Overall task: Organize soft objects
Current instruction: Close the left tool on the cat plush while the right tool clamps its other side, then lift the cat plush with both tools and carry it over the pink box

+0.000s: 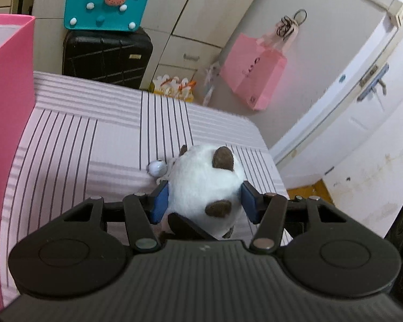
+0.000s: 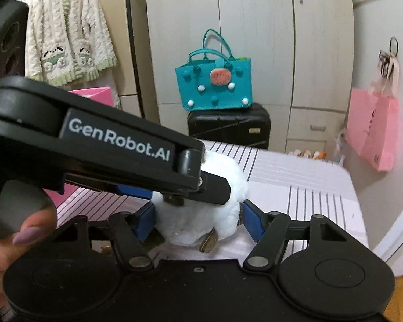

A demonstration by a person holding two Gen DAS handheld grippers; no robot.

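The white plush toy (image 1: 204,185), a round soft thing with brown ears and patches, sits on the striped bed (image 1: 94,139), and everything else is best placed from it. The left hand-held gripper (image 1: 205,201) has its blue pads pressed into the toy's flanks on both sides, so it is pinching the plush. The right hand-held gripper (image 2: 198,222) comes at the same toy from the near side; its blue pads stand at the toy's two sides, the left one against the fur, the right one with what looks like a thin gap, so I cannot tell whether it truly grips. A small white ball-like trinket (image 1: 156,167) lies just beside the toy, apparently attached to it. A pink box (image 1: 9,107) stands to the left of the toy, at the bed's edge, and looks like the likely place for it, though that is my guess. Judging from this, the task is early: the toy is grasped but not yet put away, and carrying it over and releasing it are left. No other soft objects lie on the bed.
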